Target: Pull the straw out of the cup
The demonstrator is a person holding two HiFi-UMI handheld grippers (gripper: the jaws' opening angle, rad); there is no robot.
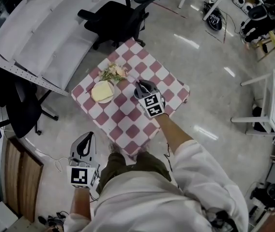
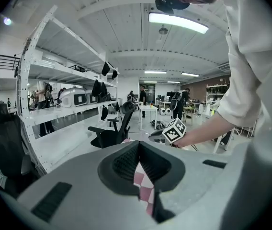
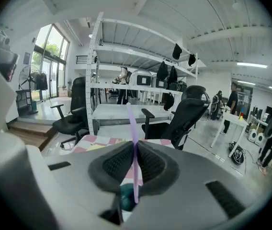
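Straw stands upright at frame centre, pinched between the closed jaws of my right gripper, a grip that suits a straight upward draw. Its lower end is level with the teal cup below. My left gripper, lower left, is closed on nothing and off the table.

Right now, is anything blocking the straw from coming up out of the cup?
Nothing visible blocks it. The right gripper is shut on the purple straw, and only open air lies above it. The teal cup sits just below the jaws.
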